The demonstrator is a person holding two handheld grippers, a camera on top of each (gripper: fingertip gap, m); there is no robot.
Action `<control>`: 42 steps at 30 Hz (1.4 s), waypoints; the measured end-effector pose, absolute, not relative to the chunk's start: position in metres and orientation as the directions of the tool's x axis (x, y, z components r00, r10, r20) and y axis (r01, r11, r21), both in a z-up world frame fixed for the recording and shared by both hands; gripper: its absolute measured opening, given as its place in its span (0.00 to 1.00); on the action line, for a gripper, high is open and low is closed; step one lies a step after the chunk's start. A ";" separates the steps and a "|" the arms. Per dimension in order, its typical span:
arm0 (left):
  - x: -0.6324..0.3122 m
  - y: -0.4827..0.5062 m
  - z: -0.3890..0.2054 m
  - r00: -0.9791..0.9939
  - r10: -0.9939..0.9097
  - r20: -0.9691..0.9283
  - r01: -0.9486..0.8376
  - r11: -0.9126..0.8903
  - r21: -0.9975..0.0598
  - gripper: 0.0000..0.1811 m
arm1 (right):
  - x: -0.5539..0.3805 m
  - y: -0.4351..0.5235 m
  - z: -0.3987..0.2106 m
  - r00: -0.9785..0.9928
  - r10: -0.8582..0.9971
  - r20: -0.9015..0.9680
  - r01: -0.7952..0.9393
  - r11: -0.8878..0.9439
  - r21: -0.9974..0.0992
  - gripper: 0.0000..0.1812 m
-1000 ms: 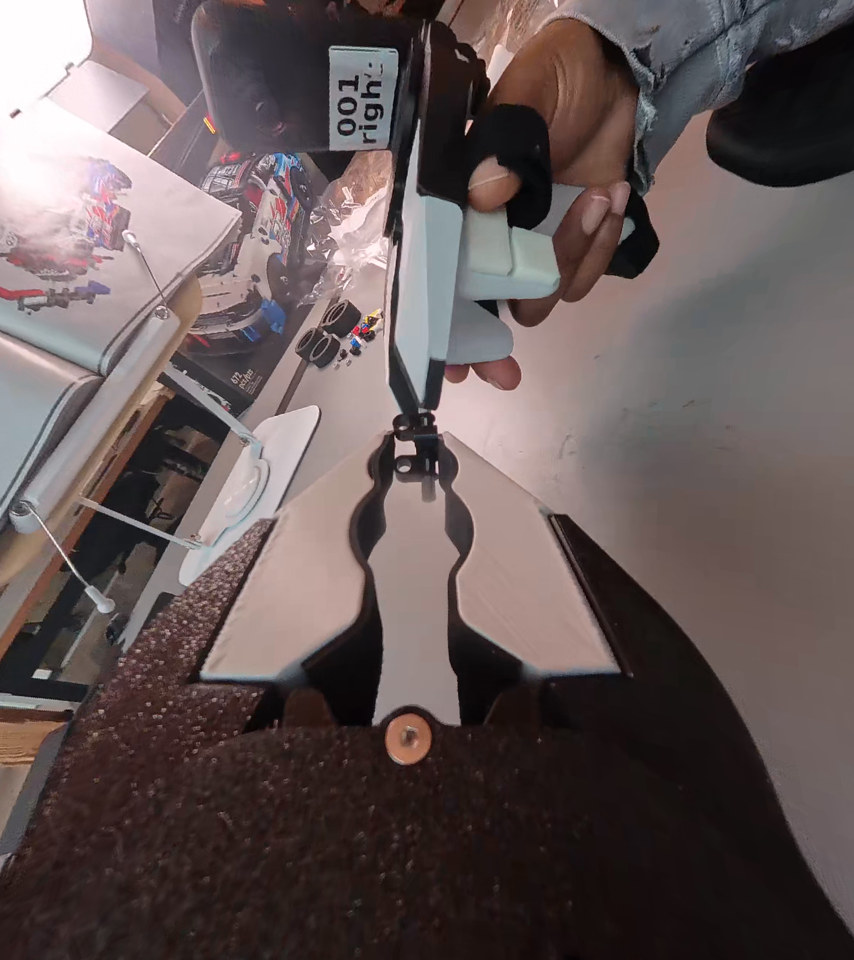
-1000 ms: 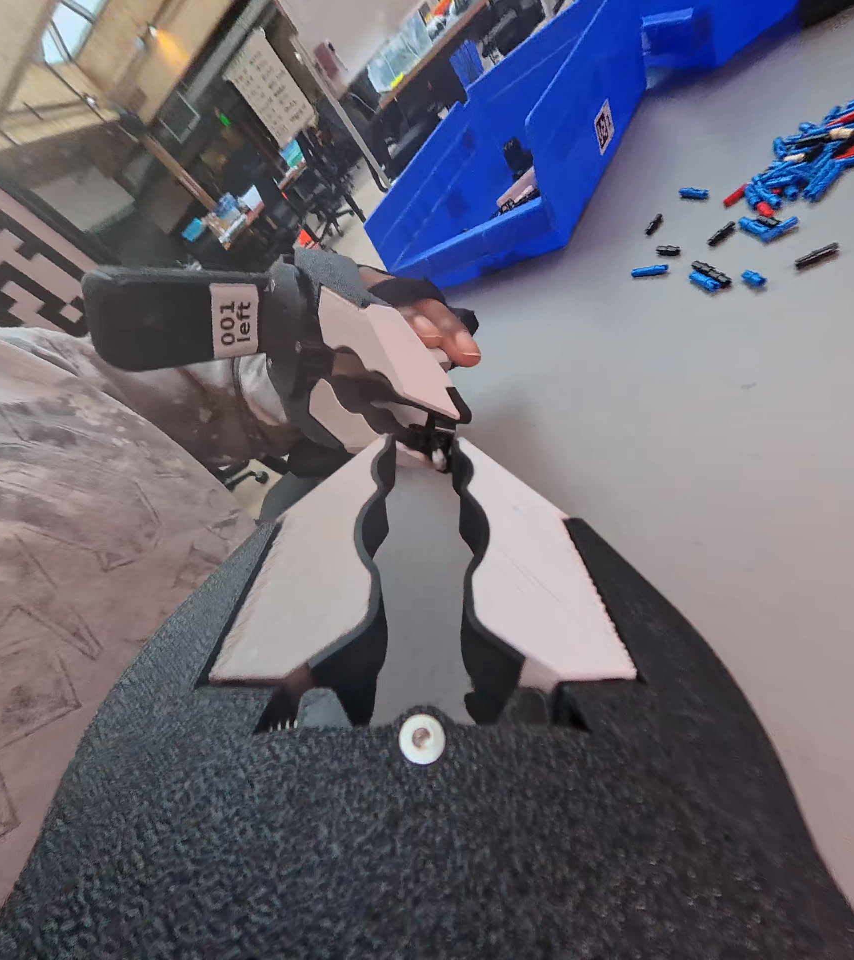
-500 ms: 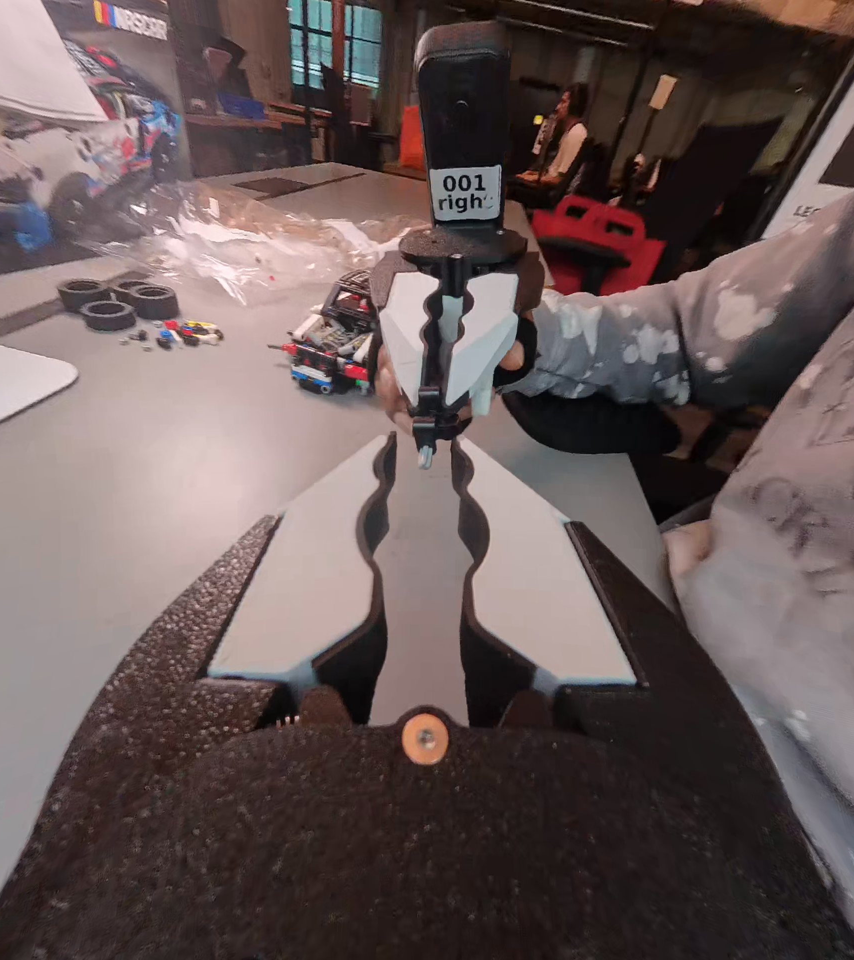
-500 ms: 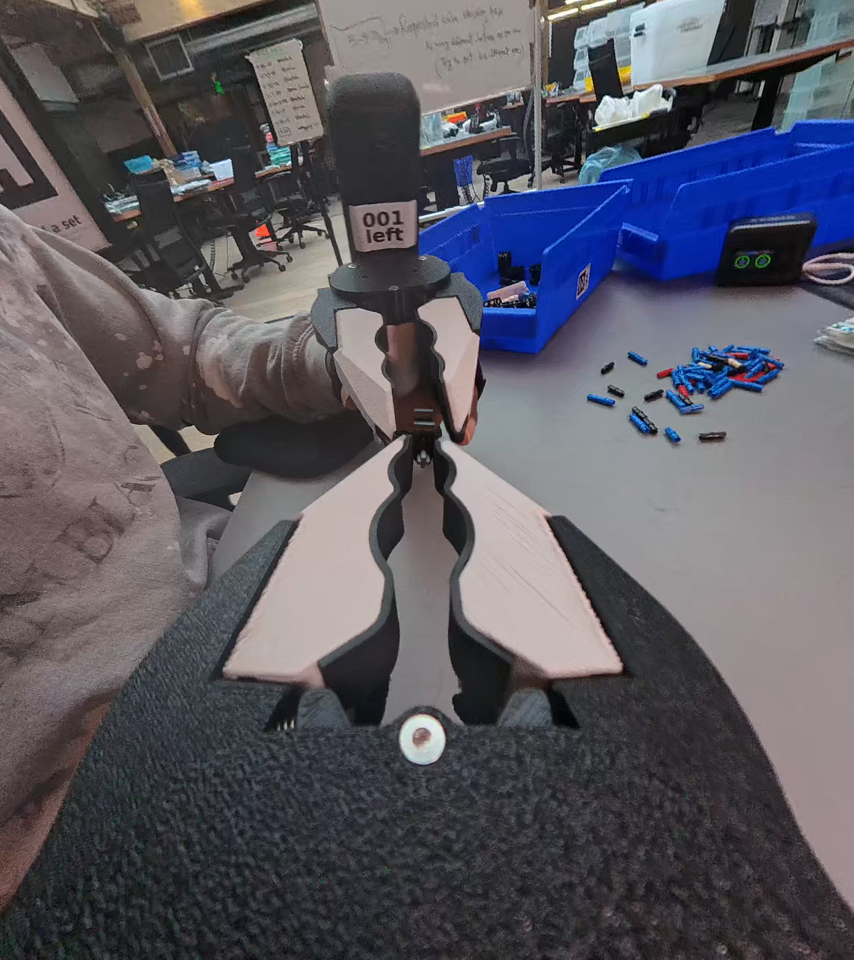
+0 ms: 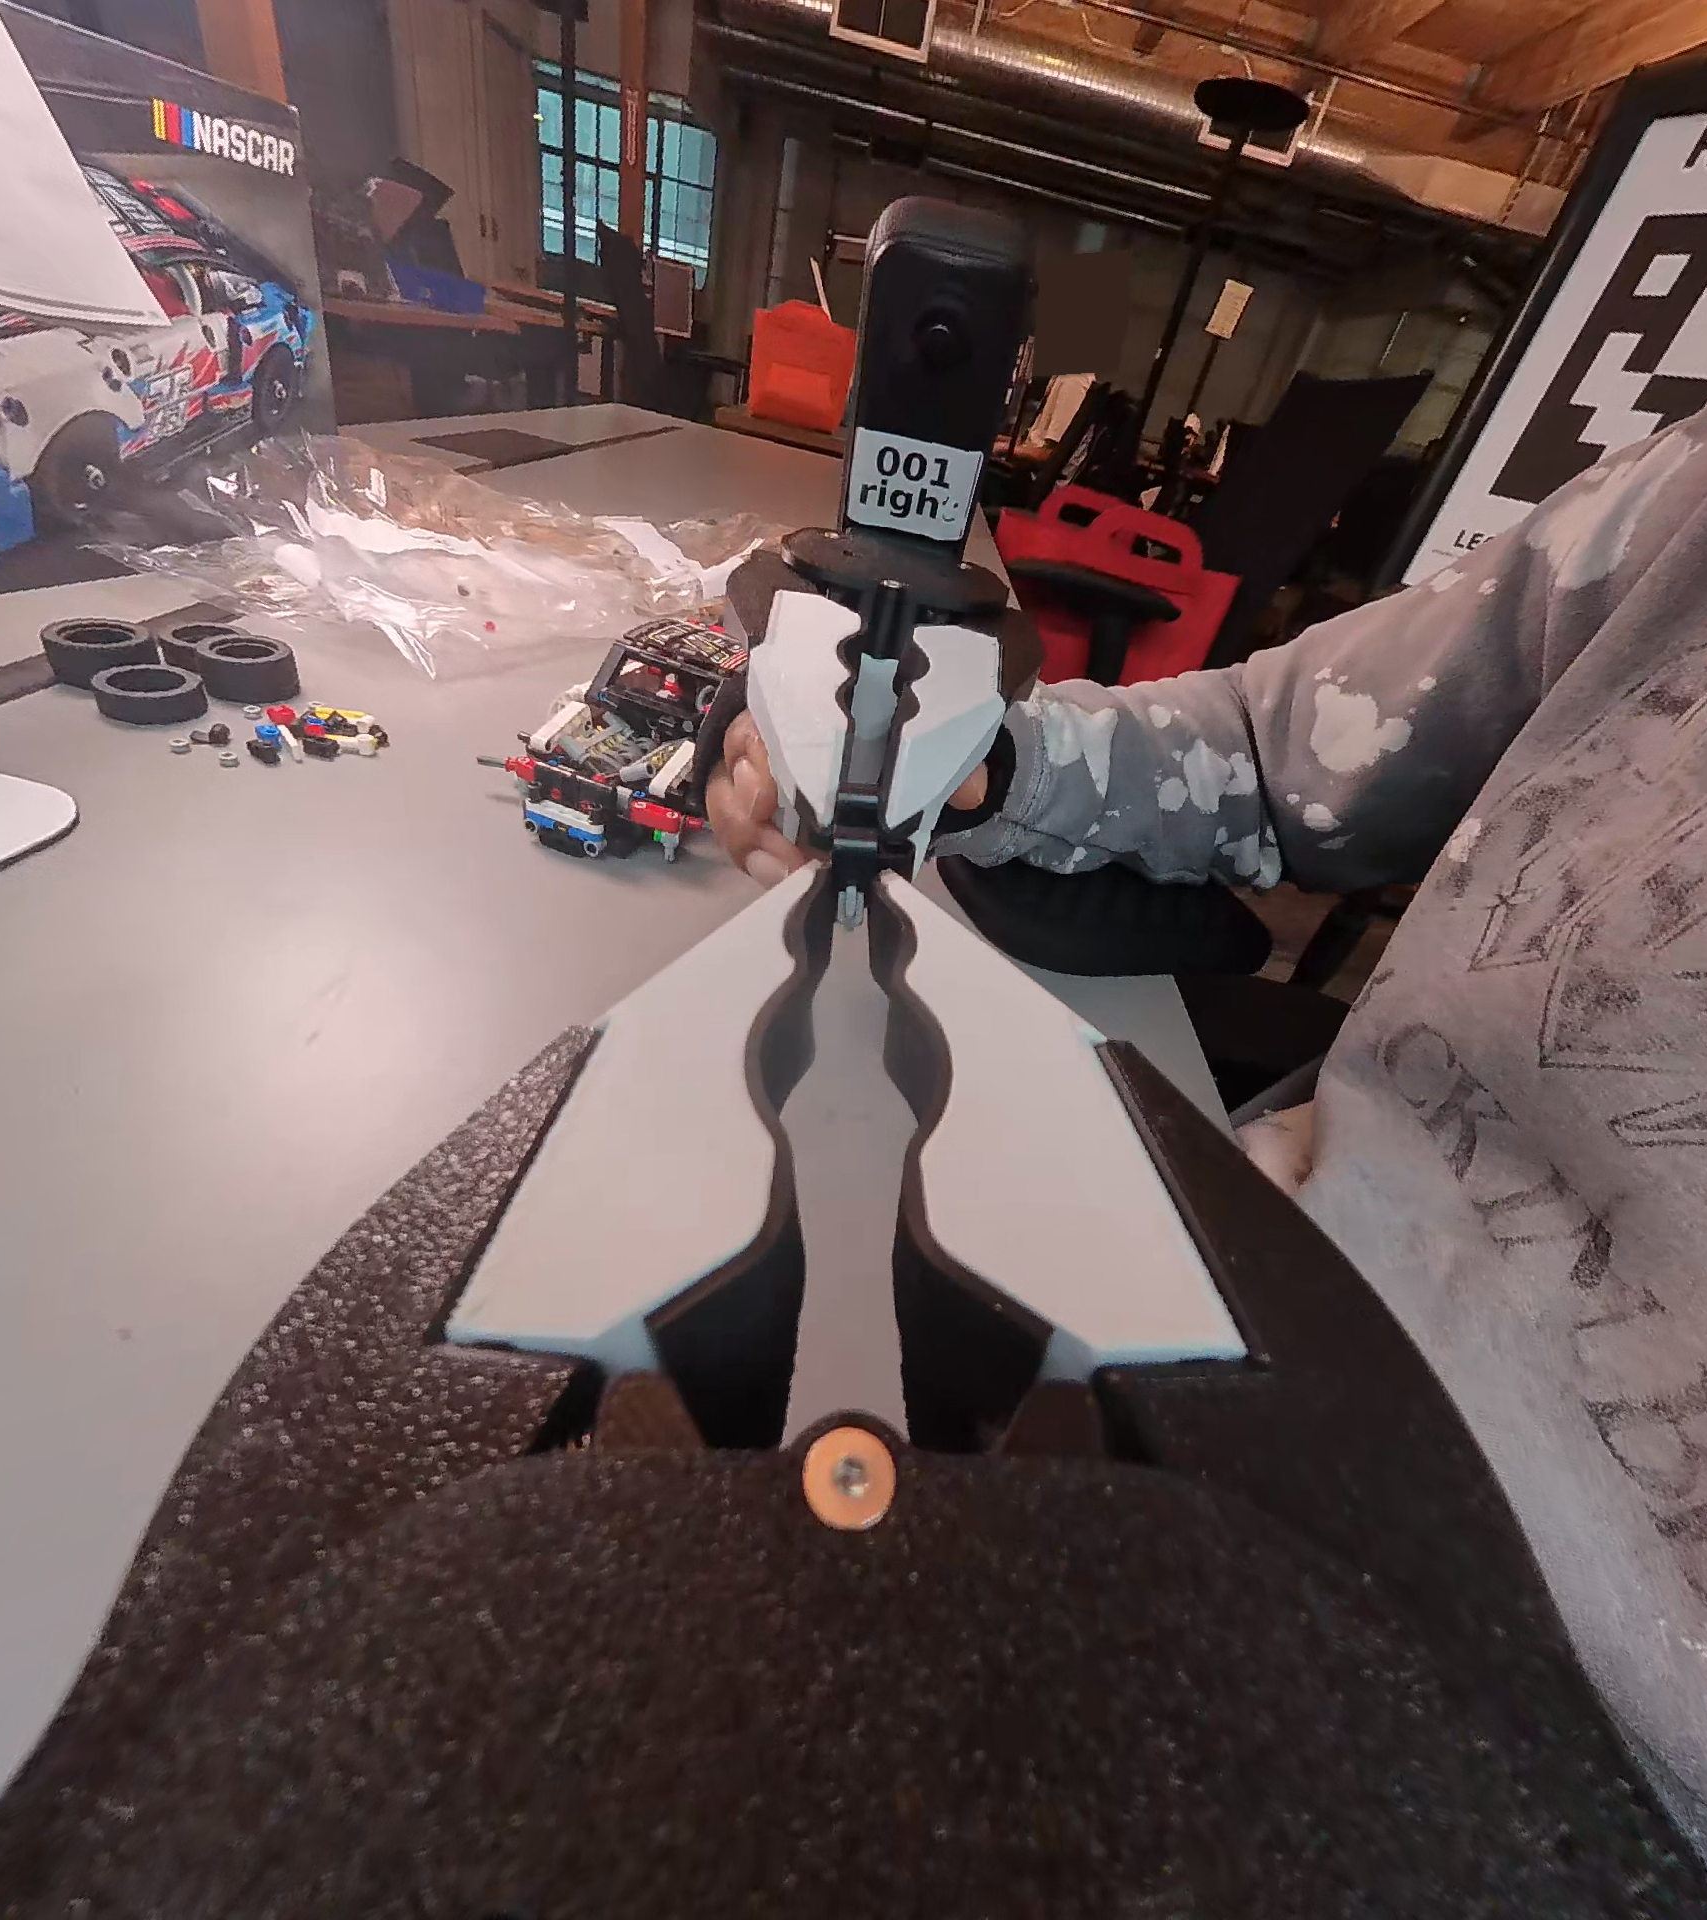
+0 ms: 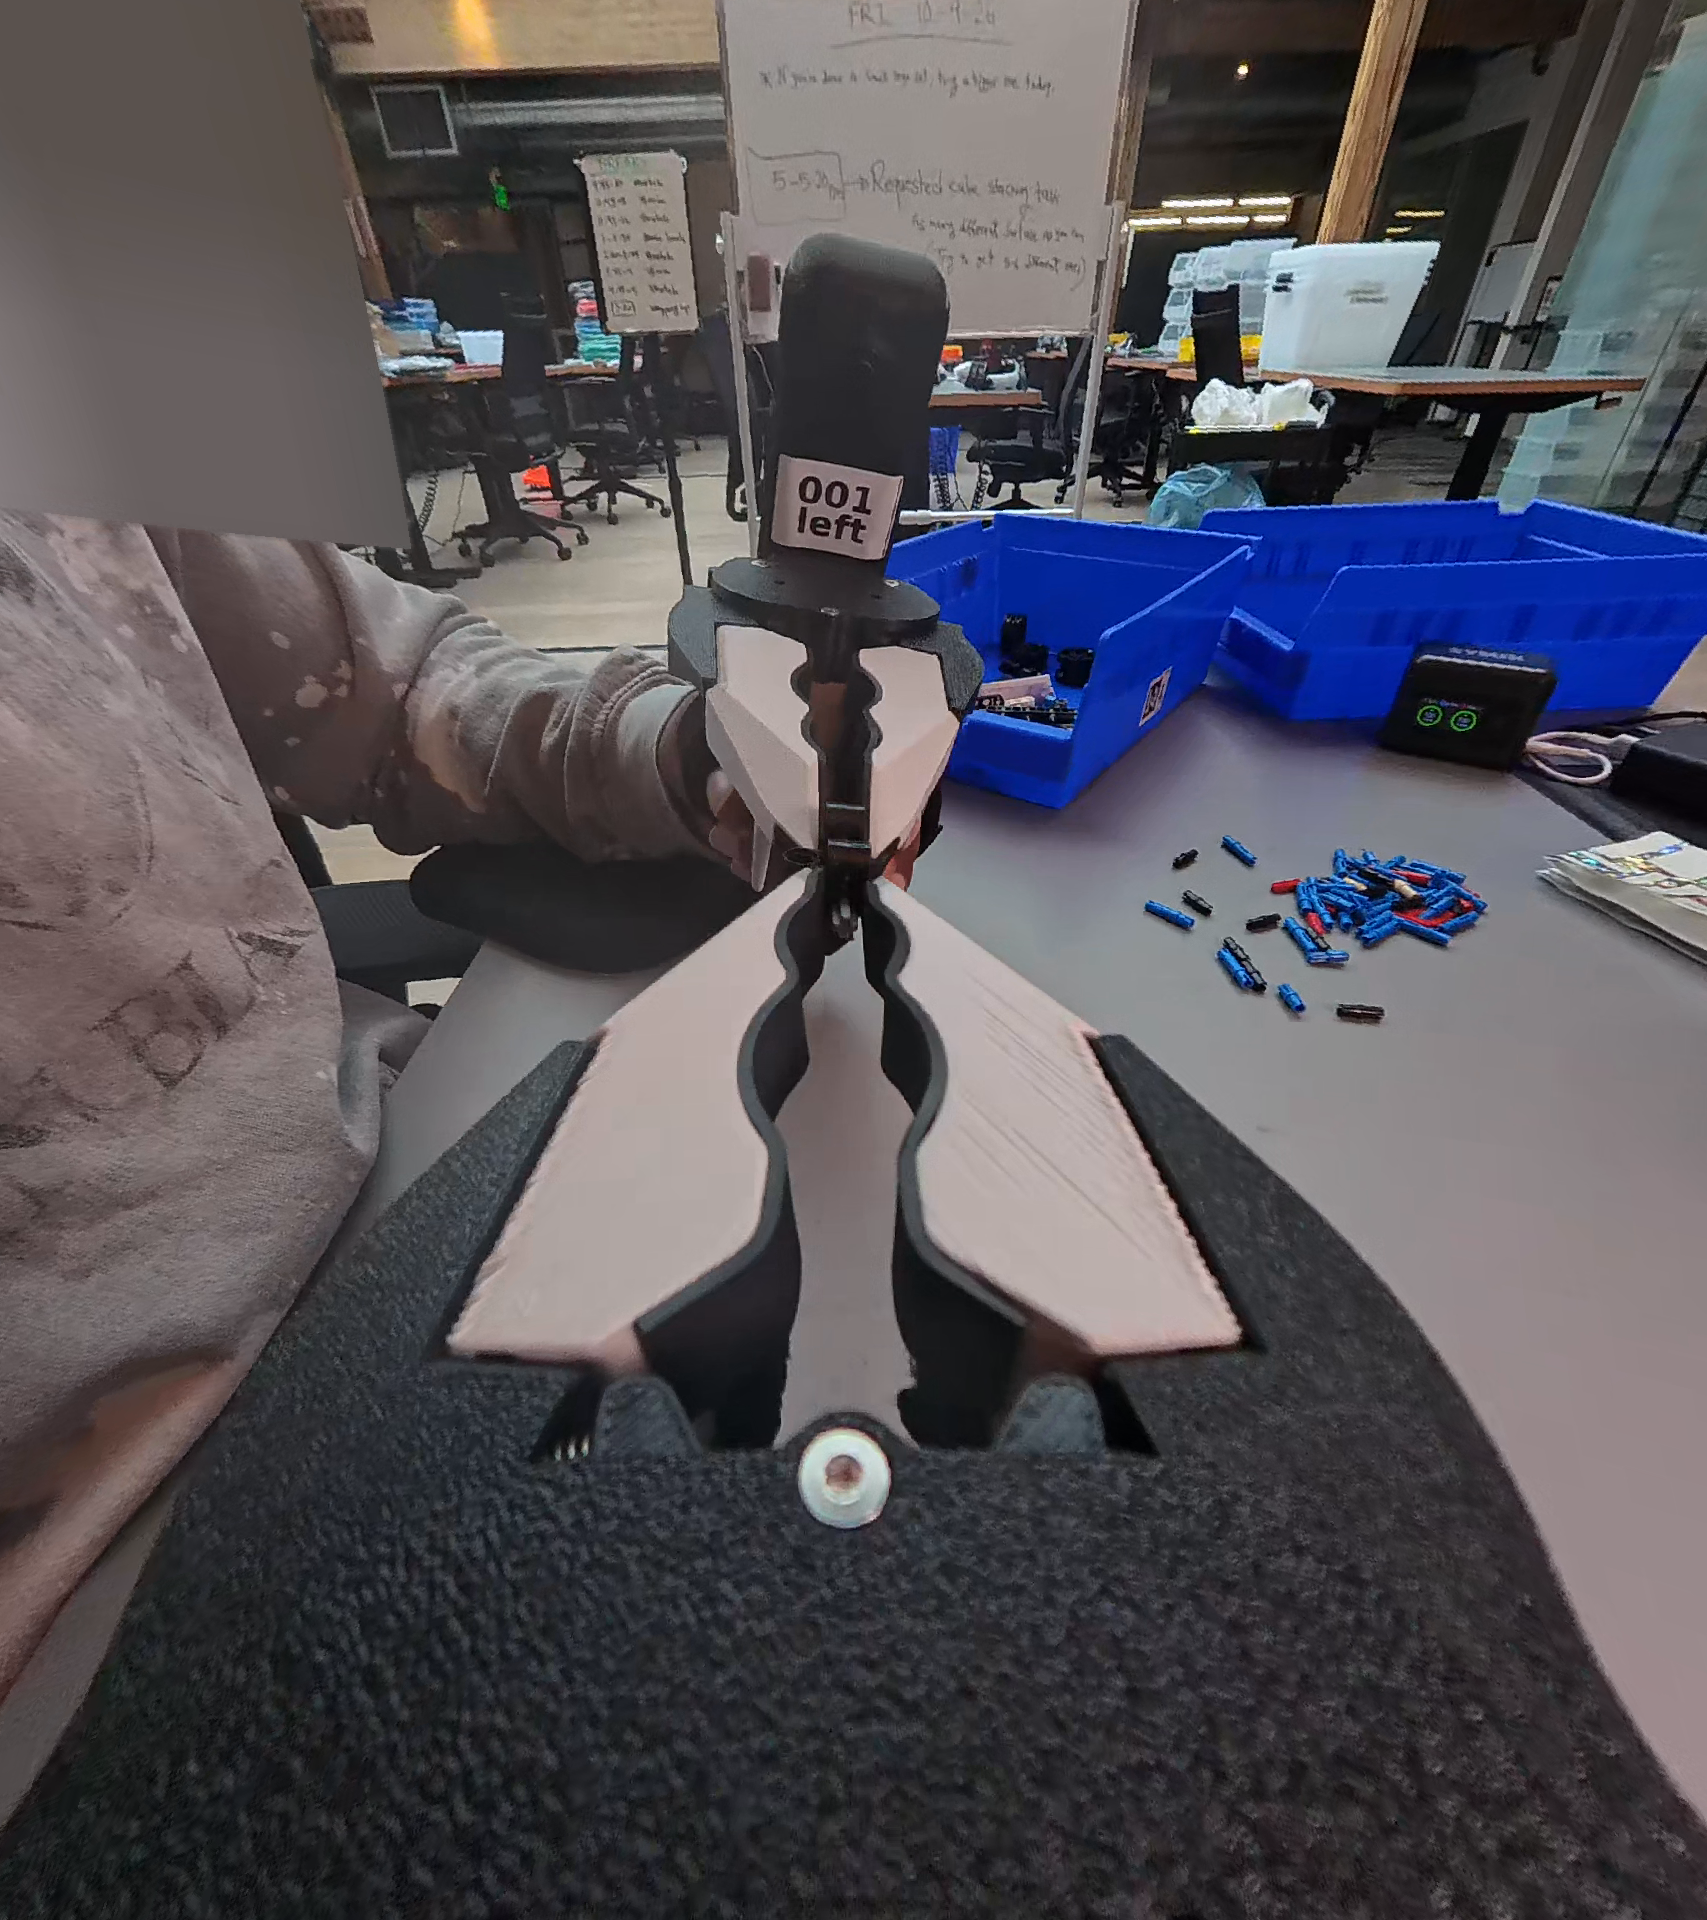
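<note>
My two grippers meet tip to tip above the grey table (image 5: 205, 1039). In the left wrist view my left gripper (image 5: 851, 883) is closed on a small grey pin (image 5: 854, 906) that sticks out of a black piece (image 5: 857, 844). The right gripper facing it (image 5: 857, 831) grips that black piece. In the right wrist view my right gripper (image 6: 842, 891) is closed on the small black part (image 6: 841, 914), and the left gripper (image 6: 844, 831) faces it and holds the other end. A hand holds each gripper.
A partly built toy car (image 5: 620, 748), several black tyres (image 5: 174, 665), small loose pieces (image 5: 309, 727) and a clear plastic bag (image 5: 433, 540) lie behind. Blue bins (image 6: 1067, 644), a pile of blue pins (image 6: 1348, 904), a black device (image 6: 1467, 707) and a booklet (image 6: 1690, 904) are at the right. Less than 4 cm separates the two grippers' tips.
Both grippers have rolled from a tilted pose to upright and level. They have stayed tip to tip on the small part throughout.
</note>
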State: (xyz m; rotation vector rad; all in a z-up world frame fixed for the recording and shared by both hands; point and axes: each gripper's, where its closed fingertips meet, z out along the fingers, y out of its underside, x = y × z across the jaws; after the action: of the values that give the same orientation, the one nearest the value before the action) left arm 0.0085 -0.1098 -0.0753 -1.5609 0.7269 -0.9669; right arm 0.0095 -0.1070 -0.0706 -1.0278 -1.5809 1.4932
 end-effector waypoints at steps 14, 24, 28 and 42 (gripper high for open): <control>-0.016 -0.099 -0.075 0.540 -0.816 0.208 0.059 -0.210 -0.976 0.03 | 0.042 -0.067 -0.053 -0.322 0.946 -0.028 0.008 -0.027 -1.000 0.04; -0.001 -0.086 -0.131 0.625 -0.779 0.052 -0.235 -0.252 -0.939 0.03 | 0.029 -0.080 -0.097 -0.346 0.938 -0.002 0.175 0.062 -0.983 0.04; 0.001 -0.083 -0.151 0.636 -0.771 -0.012 -0.342 -0.269 -0.900 0.03 | 0.029 -0.082 -0.111 -0.349 0.937 0.015 0.240 0.105 -0.965 0.04; 0.012 -0.091 -0.180 0.581 -0.814 -0.009 -0.465 -0.323 -0.824 0.13 | 0.023 -0.093 -0.139 -0.371 0.929 -0.011 0.331 0.121 -0.936 0.04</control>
State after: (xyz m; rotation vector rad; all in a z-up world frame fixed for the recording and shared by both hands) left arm 0.0120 -0.0914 -0.1797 -1.9734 1.0215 -0.5263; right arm 0.0228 -0.0926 -0.1391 -1.2221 -1.7885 1.2476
